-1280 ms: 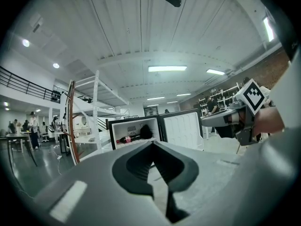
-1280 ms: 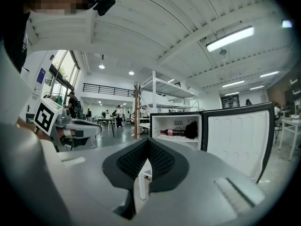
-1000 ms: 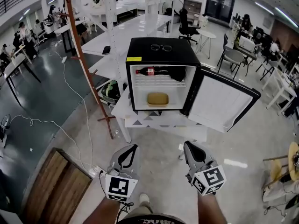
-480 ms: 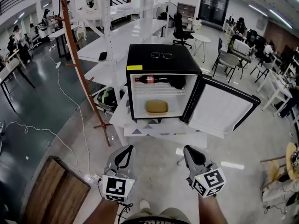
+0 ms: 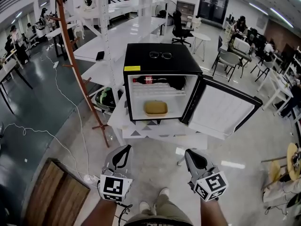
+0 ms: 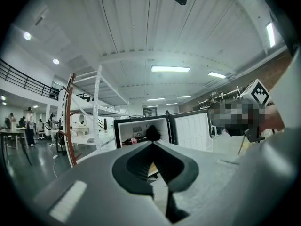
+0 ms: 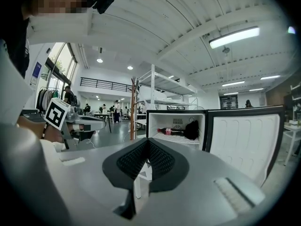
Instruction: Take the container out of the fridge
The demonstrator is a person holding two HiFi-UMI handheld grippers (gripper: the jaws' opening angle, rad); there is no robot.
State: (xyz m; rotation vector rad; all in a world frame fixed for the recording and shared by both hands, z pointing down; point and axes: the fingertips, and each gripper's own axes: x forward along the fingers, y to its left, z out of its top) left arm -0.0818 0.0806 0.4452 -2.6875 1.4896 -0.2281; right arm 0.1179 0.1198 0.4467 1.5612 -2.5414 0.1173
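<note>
A black mini fridge (image 5: 157,62) stands open ahead of me, its door (image 5: 221,111) swung out to the right. A tan container (image 5: 155,108) lies on the lower shelf. On the upper shelf are a cola bottle (image 5: 146,80) and a black item (image 5: 177,82). My left gripper (image 5: 125,149) and right gripper (image 5: 191,152) hover low in the head view, well short of the fridge, both shut and empty. The left gripper (image 6: 152,142) faces the fridge (image 6: 141,131). Past the right gripper (image 7: 147,140), the bottle (image 7: 169,131) shows.
The fridge sits on a low white table (image 5: 141,128). Glasses (image 5: 160,55) lie on its top. A red-brown wooden rack (image 5: 77,65) leans at the left beside white shelving (image 5: 104,41). A cable (image 5: 61,102) and a wooden board (image 5: 56,197) lie on the floor.
The view has drawn slightly nearer the fridge and shifted right; a shoe now shows below. Both grippers stay shut and hold the same pose.
</note>
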